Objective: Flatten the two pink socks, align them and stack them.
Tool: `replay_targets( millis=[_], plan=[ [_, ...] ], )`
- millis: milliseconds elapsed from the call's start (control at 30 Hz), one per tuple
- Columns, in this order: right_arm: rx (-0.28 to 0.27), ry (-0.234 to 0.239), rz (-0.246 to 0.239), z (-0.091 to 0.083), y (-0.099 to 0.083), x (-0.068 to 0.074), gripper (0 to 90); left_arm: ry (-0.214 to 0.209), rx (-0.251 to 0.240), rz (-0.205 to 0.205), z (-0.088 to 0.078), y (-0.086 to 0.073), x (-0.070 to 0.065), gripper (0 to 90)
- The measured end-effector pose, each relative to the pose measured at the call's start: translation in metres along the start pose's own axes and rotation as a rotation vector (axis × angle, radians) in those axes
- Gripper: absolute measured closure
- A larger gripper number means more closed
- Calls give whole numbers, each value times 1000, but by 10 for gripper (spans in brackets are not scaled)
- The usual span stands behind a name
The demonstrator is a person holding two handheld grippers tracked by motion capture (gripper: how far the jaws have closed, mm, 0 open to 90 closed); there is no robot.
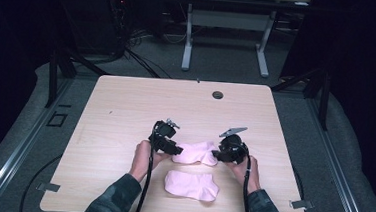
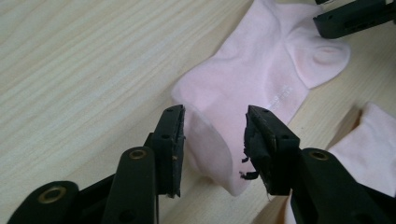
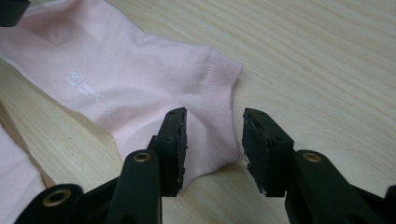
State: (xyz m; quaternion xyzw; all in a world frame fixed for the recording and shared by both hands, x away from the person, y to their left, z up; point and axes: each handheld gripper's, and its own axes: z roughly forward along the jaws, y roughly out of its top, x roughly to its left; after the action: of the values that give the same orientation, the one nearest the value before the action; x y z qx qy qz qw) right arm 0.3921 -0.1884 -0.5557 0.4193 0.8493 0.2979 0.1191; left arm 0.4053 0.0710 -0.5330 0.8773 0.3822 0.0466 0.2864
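Left tongs (image 2: 214, 140) stand parted around a pink sock's (image 2: 261, 70) end.

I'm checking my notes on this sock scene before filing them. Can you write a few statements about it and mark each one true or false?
1. Two pink socks lie on the table. True: the far sock and the near sock rest on the table.
2. The left gripper has its jaws clamped on the near sock. False: its jaws stand open around an end of the far sock.
3. The right gripper is at the far sock's other end. True.
4. The socks are stacked. False: they lie apart, side by side.
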Motion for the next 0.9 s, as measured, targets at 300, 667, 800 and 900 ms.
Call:
replay_targets(
  millis=[300, 667, 800, 900],
  plan=[
    [2, 0, 7, 2, -1, 2, 675, 20, -12, 2, 6, -7, 2, 713],
    [29, 22, -13, 9, -4, 3, 760, 32, -12, 1, 7, -11, 7, 810],
    [29, 39, -1, 8, -5, 2, 815, 37, -13, 3, 6, -11, 7, 829],
    [22, 47, 4, 8, -6, 2, 832, 43, -20, 2, 7, -12, 8, 858]
  ],
)
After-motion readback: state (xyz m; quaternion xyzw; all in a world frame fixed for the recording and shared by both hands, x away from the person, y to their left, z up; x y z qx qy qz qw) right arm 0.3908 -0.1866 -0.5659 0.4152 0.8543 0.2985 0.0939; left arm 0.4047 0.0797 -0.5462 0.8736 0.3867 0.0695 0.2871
